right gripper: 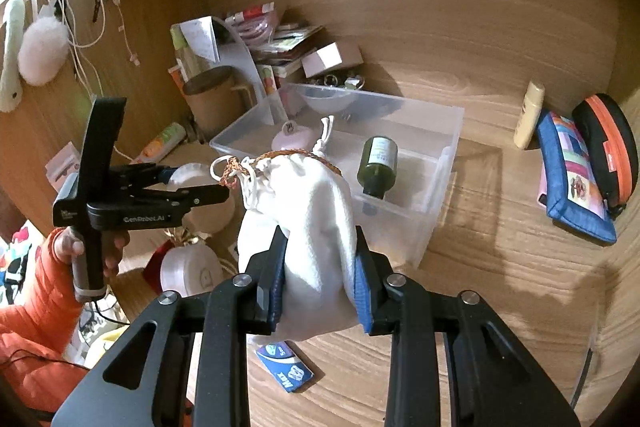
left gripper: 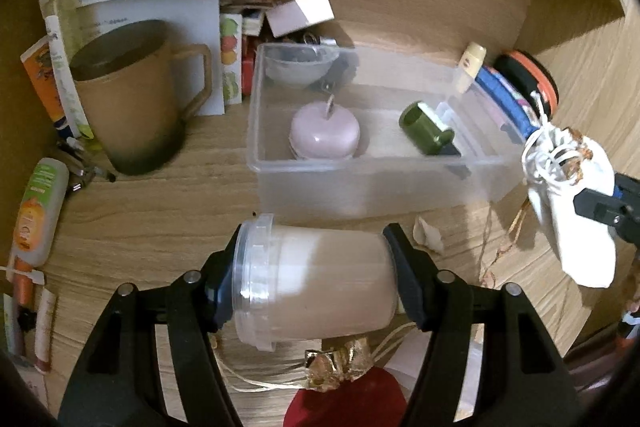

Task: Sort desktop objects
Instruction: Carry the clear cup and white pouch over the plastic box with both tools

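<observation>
My left gripper (left gripper: 314, 279) is shut on a clear plastic jar with a screw lid (left gripper: 316, 279), held sideways above the desk, just in front of the clear storage bin (left gripper: 360, 183). My right gripper (right gripper: 320, 283) is shut on a white drawstring pouch (right gripper: 308, 211), held in the air in front of the bin (right gripper: 436, 163). The pouch also shows at the right of the left wrist view (left gripper: 568, 203). In the bin lie a pink round candle (left gripper: 324, 131), a dark green bottle (left gripper: 426, 129) and a small clear bowl (left gripper: 298, 65). The left gripper (right gripper: 216, 193) also shows in the right wrist view.
A brown mug (left gripper: 132, 107) stands left of the bin, with papers and small boxes behind it. Tubes (left gripper: 38, 211) lie at the far left. A red pouch with gold trim (left gripper: 344, 387) lies below the jar. A blue pouch (right gripper: 572, 179), an orange-rimmed case (right gripper: 608, 147) and a cream tube (right gripper: 528, 115) are at the right.
</observation>
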Demonstrator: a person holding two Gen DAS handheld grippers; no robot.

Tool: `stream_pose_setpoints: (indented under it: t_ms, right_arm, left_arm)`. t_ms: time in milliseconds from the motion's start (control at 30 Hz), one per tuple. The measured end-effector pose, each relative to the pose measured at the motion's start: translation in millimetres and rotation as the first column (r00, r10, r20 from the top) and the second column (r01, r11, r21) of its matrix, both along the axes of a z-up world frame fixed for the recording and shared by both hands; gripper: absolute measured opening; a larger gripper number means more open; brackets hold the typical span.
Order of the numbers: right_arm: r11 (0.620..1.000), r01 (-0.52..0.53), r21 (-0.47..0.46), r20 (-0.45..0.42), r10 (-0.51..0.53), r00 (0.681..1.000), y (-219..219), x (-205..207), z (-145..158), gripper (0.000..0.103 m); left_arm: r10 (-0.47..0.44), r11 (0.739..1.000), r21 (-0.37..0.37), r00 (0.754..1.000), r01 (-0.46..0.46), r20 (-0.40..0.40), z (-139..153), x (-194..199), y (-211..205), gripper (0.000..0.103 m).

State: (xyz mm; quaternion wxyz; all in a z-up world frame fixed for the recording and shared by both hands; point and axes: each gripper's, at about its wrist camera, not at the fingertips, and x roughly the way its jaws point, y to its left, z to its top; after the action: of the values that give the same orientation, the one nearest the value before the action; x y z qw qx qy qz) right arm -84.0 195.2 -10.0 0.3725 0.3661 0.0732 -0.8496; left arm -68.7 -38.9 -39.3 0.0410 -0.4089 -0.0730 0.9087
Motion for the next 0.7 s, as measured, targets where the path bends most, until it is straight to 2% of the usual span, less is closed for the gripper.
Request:
stream_pose_setpoints:
  t_ms: [433,700]
  right_arm:
    - [0.999,0.032,-0.026,0.008,-0.032,0.999,-1.7,-34.7,6.2,0.026]
    - [0.998,0.048,-0.05,0.05,-0.045,0.998,-7.8,-65.5,1.3,0.026]
  left_arm:
    - [0.007,1.0,0.021,0.996,-0.005,-0.087,44.5,-7.5,-10.7,0.065]
    - [-0.013,1.0,0.015,0.994,0.015,-0.105,55.1,-29.3,-7.3,0.065]
